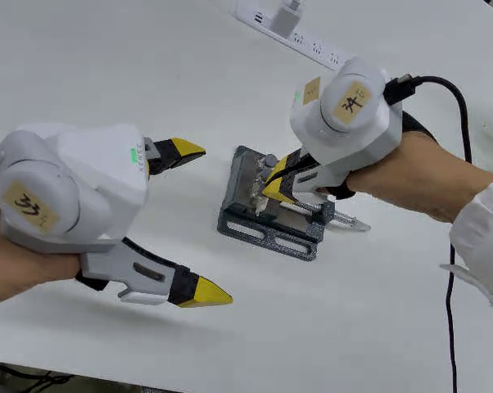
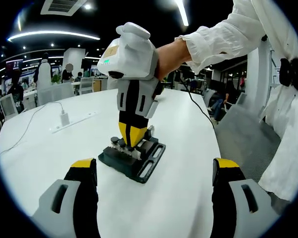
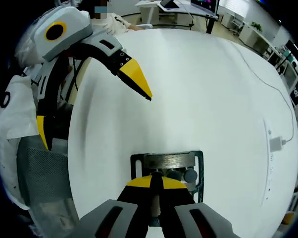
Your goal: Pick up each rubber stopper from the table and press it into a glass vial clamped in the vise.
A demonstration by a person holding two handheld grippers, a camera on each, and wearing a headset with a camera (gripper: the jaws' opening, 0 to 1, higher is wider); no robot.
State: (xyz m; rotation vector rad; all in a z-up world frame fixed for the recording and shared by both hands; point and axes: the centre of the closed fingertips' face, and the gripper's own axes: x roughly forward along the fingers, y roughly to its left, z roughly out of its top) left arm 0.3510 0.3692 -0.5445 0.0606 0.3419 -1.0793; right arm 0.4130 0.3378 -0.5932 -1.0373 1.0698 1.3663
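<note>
**Fig.** Right gripper (image 1: 273, 188), jaws drawn together, points tip-down onto the vise (image 1: 267, 233) at frame centre. Whether a stopper is pinched cannot be told. The dark-capped vials (image 2: 120, 144) stand upright in a row, just left of its tips in the left gripper view. Any press would run straight down. Left gripper (image 1: 214, 223), wide open and empty, hangs at lower left, well apart.
</note>
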